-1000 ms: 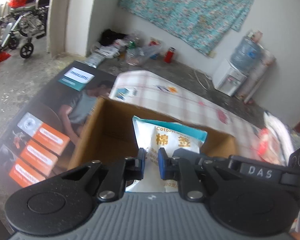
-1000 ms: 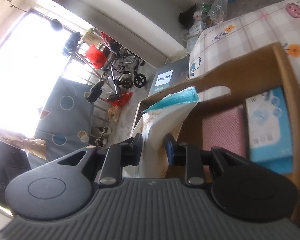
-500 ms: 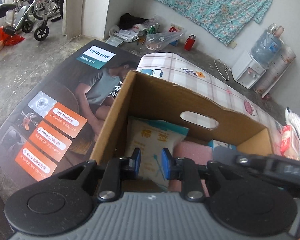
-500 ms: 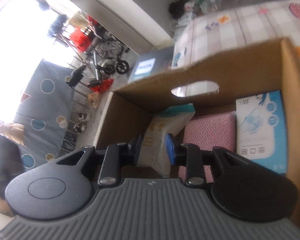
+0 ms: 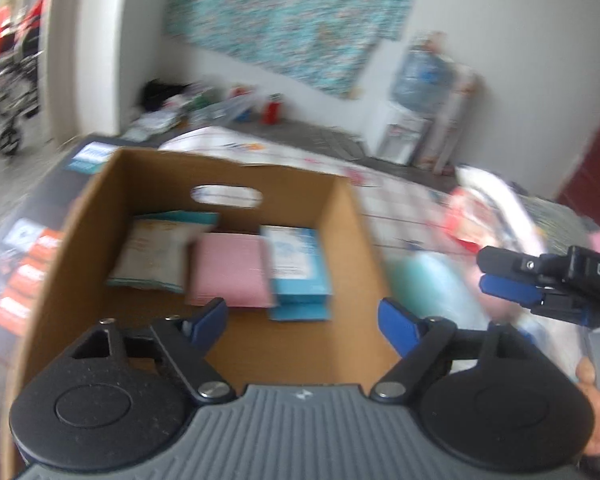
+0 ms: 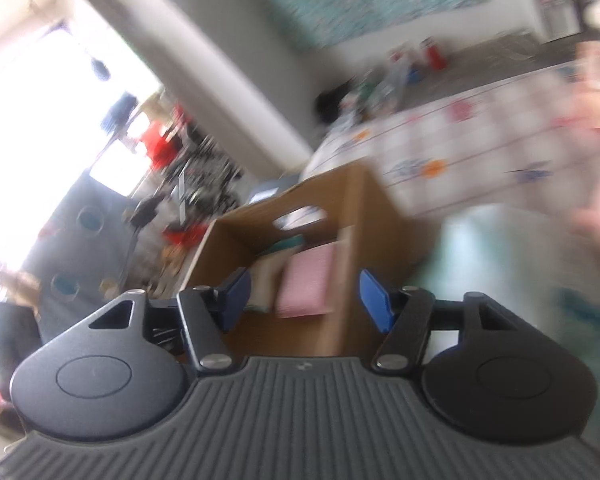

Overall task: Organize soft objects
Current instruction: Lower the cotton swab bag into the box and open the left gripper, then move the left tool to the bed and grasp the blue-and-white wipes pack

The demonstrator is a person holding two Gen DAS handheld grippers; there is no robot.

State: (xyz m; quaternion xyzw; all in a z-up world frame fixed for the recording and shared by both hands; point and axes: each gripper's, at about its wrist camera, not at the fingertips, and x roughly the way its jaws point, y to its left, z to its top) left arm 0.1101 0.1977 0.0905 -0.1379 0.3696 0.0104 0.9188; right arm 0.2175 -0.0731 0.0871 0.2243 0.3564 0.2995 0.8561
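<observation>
A cardboard box point(image 5: 352, 220) holds a white cotton-swab bag point(image 5: 156, 252) at the left, a pink pack point(image 5: 228, 272) in the middle and a blue pack point(image 5: 298, 264) at the right. My left gripper point(image 5: 302, 322) is open and empty above the box's near side. My right gripper point(image 6: 304, 298) is open and empty, to the right of the box point(image 6: 364, 216); it also shows in the left wrist view point(image 5: 512, 276). The pink pack point(image 6: 308, 284) shows between its fingers. Both views are blurred.
A checked cloth point(image 5: 400, 200) covers the surface behind and right of the box. A pale teal soft thing point(image 5: 432, 280) and red and white packs point(image 5: 472, 220) lie right of the box. A Philips carton point(image 5: 28, 248) lies at the left. A water dispenser point(image 5: 400, 136) stands by the wall.
Both grippers opened and let go of the cotton-swab bag, which now lies in the box's left side. Both grippers pulled back and swung right.
</observation>
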